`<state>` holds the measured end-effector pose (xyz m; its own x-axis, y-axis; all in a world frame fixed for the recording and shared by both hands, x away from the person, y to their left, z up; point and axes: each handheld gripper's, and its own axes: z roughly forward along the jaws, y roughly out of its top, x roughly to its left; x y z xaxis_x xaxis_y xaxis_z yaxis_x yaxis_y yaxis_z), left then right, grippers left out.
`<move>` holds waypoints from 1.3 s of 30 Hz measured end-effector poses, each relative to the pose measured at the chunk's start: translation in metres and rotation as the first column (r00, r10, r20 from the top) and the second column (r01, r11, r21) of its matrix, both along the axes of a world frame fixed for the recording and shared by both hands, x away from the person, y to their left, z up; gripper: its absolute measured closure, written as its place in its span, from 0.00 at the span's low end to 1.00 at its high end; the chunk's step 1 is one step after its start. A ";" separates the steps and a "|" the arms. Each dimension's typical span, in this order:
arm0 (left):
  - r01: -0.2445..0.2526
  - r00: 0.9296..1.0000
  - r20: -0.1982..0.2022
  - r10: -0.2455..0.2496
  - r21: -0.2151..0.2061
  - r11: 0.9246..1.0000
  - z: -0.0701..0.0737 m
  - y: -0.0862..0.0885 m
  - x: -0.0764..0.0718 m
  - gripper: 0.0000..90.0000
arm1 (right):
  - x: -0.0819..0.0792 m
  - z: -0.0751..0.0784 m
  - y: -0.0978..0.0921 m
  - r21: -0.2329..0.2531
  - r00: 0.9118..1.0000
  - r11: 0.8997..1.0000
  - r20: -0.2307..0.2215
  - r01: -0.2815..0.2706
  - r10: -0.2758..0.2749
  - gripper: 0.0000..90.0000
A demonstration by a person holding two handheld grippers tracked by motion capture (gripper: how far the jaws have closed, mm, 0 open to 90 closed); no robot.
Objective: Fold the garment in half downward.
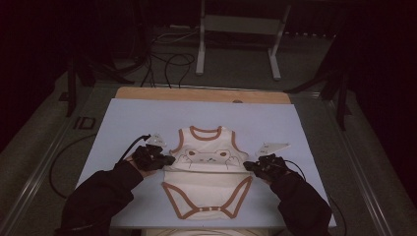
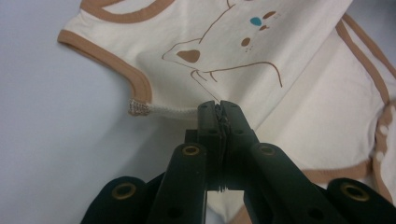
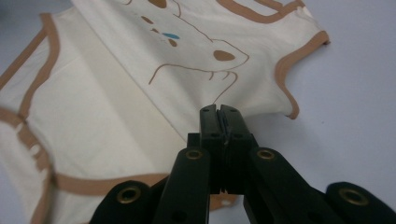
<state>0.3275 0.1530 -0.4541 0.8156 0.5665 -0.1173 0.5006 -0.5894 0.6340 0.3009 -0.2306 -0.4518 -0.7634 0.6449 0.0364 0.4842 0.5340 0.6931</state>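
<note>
Both tongs, left (image 2: 218,112) and right (image 3: 219,114), are pressed together, each apparently pinching a side edge of the baby bodysuit (image 1: 209,167) lying mid-worktop (image 1: 123,123). Folding looks underway; next, carry both edges evenly across.

The high view is dim and grainy: only the pale worktop (image 1: 147,118) catches light, seemingly from above, while the floor and far room sink into near-black, with corners darkest. Detail is soft and colours muted. Both gripper views are much brighter and evenly lit, without glare. In the left gripper view the bodysuit (image 2: 224,51) casts a soft shadow along its lifted edge, and the nearest parts of the left claw (image 2: 218,112) blur at the bottom. The right gripper view's far cloth goes slightly soft.
</note>
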 end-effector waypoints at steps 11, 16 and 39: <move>0.042 0.999 -0.003 -0.042 0.008 0.999 -0.003 -0.001 -0.027 0.99 | -0.031 0.001 -0.004 0.033 1.000 0.999 0.006 -0.004 0.003 1.00; 0.058 0.998 -0.006 -0.058 0.002 0.998 -0.004 -0.003 -0.040 0.99 | -0.041 -0.002 -0.007 0.036 1.000 0.999 -0.006 -0.003 0.003 1.00; 0.075 0.997 -0.035 -0.074 0.025 0.997 -0.030 -0.005 -0.071 0.98 | -0.071 -0.027 -0.010 0.014 0.997 1.000 -0.077 -0.016 0.017 1.00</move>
